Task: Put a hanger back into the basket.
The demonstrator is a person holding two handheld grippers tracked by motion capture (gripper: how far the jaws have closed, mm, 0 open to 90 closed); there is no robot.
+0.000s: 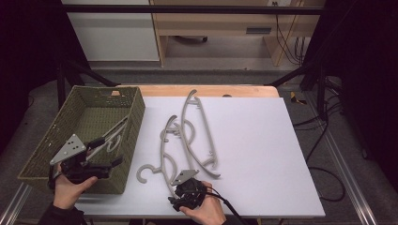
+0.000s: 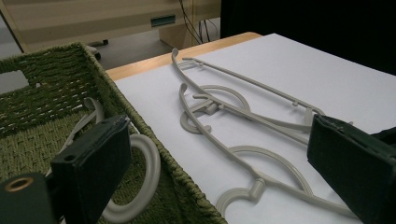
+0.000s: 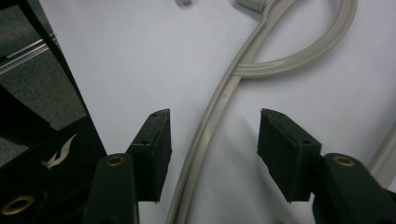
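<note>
Grey plastic hanger point(image 3: 219, 107), thin curved arm flat between wide-open, empty right tongs point(image 3: 212, 154).

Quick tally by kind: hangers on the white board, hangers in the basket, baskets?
Hangers on the board: 3
Hangers in the basket: 1
Baskets: 1
Total: 5

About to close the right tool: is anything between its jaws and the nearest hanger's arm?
Nothing visible. The right tool stands open with the hanger's arm running between its jaws on the white board.
</note>
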